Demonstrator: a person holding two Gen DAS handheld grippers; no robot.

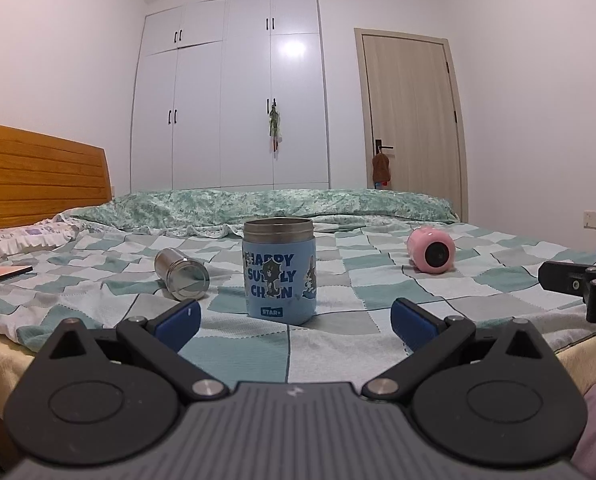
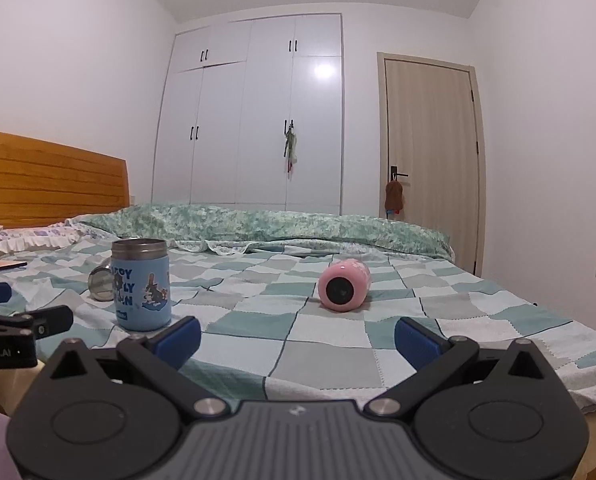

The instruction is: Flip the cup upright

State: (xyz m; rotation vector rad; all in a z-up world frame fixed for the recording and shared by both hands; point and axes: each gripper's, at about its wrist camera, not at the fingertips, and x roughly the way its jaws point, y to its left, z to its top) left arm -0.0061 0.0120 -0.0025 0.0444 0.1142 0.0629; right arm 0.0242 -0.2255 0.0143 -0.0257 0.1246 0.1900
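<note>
A blue printed cup (image 1: pixel 279 270) stands upright on the checked bedspread (image 1: pixel 378 292), mouth up; it also shows in the right wrist view (image 2: pixel 141 284). A steel cup (image 1: pixel 181 274) lies on its side to its left, half hidden behind the blue cup in the right wrist view (image 2: pixel 101 283). A pink cup (image 1: pixel 431 250) lies on its side to the right, its dark end facing me (image 2: pixel 343 286). My left gripper (image 1: pixel 293 322) is open and empty, just in front of the blue cup. My right gripper (image 2: pixel 298 338) is open and empty, short of the pink cup.
A rolled green quilt (image 1: pixel 265 206) lies across the far side of the bed. A wooden headboard (image 1: pixel 37 176) and pillow (image 1: pixel 17 238) are at the left, with a flat pink-edged item (image 1: pixel 1 274) beside them. Wardrobe (image 1: pixel 233 92) and door (image 1: pixel 410 112) stand behind.
</note>
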